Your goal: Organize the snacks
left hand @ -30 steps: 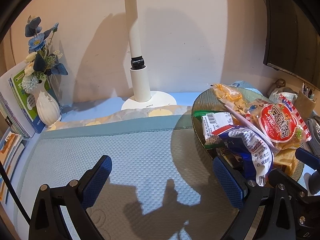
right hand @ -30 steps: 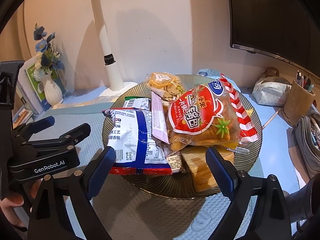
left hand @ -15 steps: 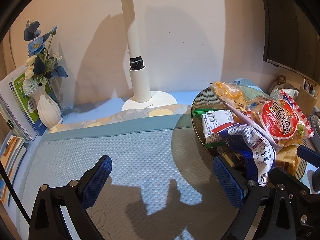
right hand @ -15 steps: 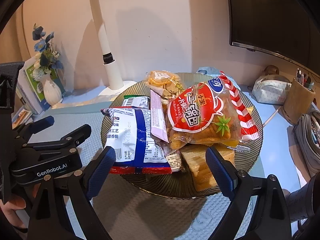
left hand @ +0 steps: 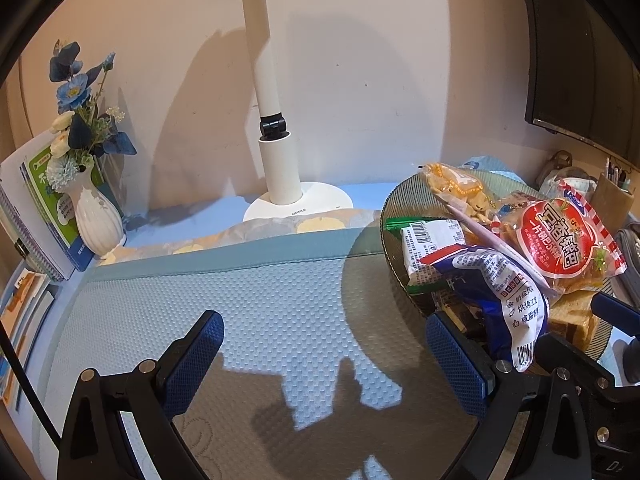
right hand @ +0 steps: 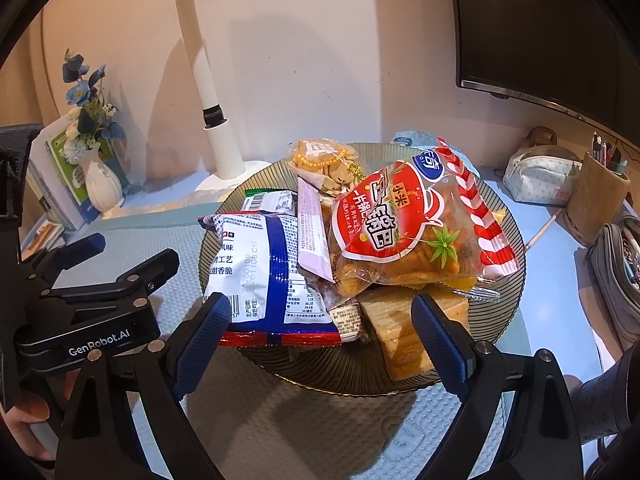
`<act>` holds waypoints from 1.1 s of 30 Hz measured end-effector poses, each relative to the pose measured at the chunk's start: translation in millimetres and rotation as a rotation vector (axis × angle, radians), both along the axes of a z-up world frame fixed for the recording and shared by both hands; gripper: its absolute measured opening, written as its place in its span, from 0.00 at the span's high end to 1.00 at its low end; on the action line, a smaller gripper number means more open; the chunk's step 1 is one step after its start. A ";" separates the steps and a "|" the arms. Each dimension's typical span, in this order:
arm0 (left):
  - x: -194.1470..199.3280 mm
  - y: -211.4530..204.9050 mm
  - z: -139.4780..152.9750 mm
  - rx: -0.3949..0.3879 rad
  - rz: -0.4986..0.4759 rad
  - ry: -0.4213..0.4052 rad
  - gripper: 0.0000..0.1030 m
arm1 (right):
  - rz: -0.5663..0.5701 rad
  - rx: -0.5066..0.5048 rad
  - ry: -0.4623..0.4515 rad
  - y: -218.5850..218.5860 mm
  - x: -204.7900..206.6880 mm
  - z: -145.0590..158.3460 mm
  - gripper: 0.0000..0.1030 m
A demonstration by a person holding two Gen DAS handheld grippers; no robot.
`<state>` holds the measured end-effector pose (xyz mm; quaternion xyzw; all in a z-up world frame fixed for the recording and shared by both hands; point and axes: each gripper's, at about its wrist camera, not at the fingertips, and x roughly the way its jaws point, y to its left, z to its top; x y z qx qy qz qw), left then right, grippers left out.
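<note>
While the left tool gapes over bare mat, the right tool, also spread and empty, straddles the blue-and-white snack bag lying lengthwise toward it on the plate near the surface's front edge.

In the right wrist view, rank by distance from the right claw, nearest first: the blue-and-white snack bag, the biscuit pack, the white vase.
From the right claw:
1. Blue-and-white snack bag, front left of the plate, by the left finger.
2. Biscuit pack, at the plate's back.
3. White vase, far left by the wall.
</note>
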<state>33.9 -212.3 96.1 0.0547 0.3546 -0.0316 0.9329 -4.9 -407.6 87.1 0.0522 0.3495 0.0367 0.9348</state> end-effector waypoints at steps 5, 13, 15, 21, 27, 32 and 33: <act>0.0 0.7 0.1 0.003 0.003 0.000 0.03 | 0.000 0.000 0.002 0.2 0.1 -0.5 0.10; 1.2 4.1 0.4 -0.004 0.010 0.003 0.03 | -0.001 -0.002 0.002 0.3 0.2 -0.4 0.10; 1.1 4.5 0.5 -0.007 0.013 0.003 0.03 | 0.000 -0.002 0.002 0.1 0.3 -0.5 0.10; 1.4 3.6 0.1 -0.004 0.014 0.006 0.03 | -0.002 -0.006 0.006 0.5 -0.1 -1.2 0.10; 1.7 3.7 0.0 -0.003 0.014 0.006 0.03 | -0.004 -0.008 0.008 0.6 -0.1 -1.1 0.10; 1.9 4.0 0.0 -0.002 0.019 0.011 0.03 | -0.004 -0.008 0.008 0.9 0.0 -1.0 0.10; 1.8 3.9 0.0 -0.002 0.021 0.011 0.03 | -0.004 -0.008 0.008 0.7 -0.2 -1.1 0.10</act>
